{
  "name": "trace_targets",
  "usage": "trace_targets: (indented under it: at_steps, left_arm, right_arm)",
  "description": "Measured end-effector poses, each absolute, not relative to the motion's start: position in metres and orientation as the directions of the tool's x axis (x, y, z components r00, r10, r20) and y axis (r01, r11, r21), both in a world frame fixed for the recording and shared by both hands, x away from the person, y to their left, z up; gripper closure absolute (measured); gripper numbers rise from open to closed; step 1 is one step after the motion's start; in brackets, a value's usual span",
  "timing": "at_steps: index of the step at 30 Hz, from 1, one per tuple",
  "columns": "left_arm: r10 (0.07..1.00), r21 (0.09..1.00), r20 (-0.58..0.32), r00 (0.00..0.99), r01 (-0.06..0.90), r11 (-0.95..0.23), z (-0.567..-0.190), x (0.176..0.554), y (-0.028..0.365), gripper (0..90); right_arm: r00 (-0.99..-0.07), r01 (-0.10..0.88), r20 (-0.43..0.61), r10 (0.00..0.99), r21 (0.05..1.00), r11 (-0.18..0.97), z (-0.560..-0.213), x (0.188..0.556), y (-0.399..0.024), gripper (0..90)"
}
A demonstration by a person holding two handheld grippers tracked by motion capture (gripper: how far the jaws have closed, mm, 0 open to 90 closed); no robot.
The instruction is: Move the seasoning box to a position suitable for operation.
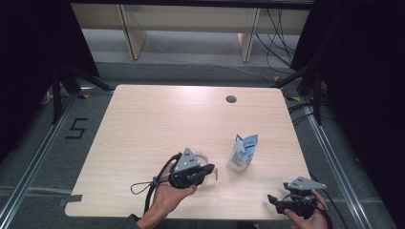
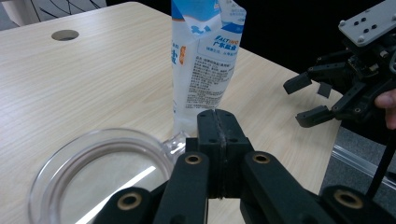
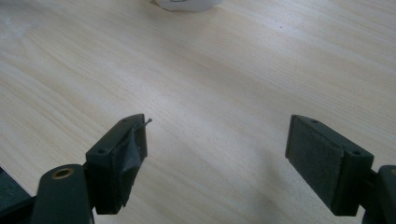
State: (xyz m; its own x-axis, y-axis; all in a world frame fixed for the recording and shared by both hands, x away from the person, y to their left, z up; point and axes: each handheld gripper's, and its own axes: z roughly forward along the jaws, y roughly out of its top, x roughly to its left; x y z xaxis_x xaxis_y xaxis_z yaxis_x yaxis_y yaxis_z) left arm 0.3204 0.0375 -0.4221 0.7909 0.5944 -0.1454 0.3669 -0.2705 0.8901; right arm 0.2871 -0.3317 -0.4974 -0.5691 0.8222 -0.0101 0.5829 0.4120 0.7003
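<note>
My left gripper (image 1: 210,171) (image 2: 217,119) is held in a hand near the table's front middle, jaws pressed together. A clear plastic cup (image 1: 201,158) (image 2: 100,172) hangs at its tips, and the cup's handle (image 2: 180,138) runs in between the pads. Just beyond stands a white and blue milk pouch (image 1: 243,151) (image 2: 205,60), upright with its top torn. My right gripper (image 1: 273,199) (image 2: 312,100) (image 3: 217,154) waits at the front right corner, open, with bare wood between its fingers. The pouch's white base (image 3: 187,3) lies at the top edge of the right gripper view.
The light wooden table (image 1: 157,119) has a round cable hole (image 1: 231,99) (image 2: 65,35) at the back right. Black cables trail from both grippers, one looping on the table (image 1: 141,187). Metal floor rails (image 1: 28,167) run along both sides.
</note>
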Motion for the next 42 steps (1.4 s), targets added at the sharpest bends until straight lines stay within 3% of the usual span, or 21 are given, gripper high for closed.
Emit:
trace_targets:
  at_steps: [2, 3, 12, 30, 42]
  left_arm:
    - [0.602, 0.885, -0.150, 0.785, 0.378, -0.271, -0.421, 0.323, 0.034, 89.4]
    - [0.604, 0.879, -0.146, 0.783, 0.383, -0.284, -0.423, 0.328, 0.030, 89.4]
    - [0.627, 0.860, -0.189, 0.756, 0.435, -0.267, -0.429, 0.345, 0.022, 89.3]
    - [0.644, 0.842, -0.126, 0.755, 0.424, -0.333, -0.434, 0.354, 0.014, 89.2]
    - [0.594, 0.820, -0.078, 0.800, 0.391, -0.419, -0.433, 0.340, 0.019, 88.3]
  right_arm:
    - [-0.546, 0.621, 0.027, 0.837, 0.684, 0.382, -0.496, 0.285, -0.330, 21.5]
    - [-0.575, 0.579, -0.013, 0.818, 0.700, 0.418, -0.498, 0.287, -0.332, 21.5]
    - [-0.555, 0.608, 0.014, 0.832, 0.690, 0.394, -0.497, 0.286, -0.330, 21.5]
    - [-0.543, 0.622, 0.034, 0.839, 0.687, 0.375, -0.498, 0.284, -0.327, 21.5]
    - [-0.545, 0.625, 0.042, 0.837, 0.686, 0.373, -0.499, 0.284, -0.327, 21.5]
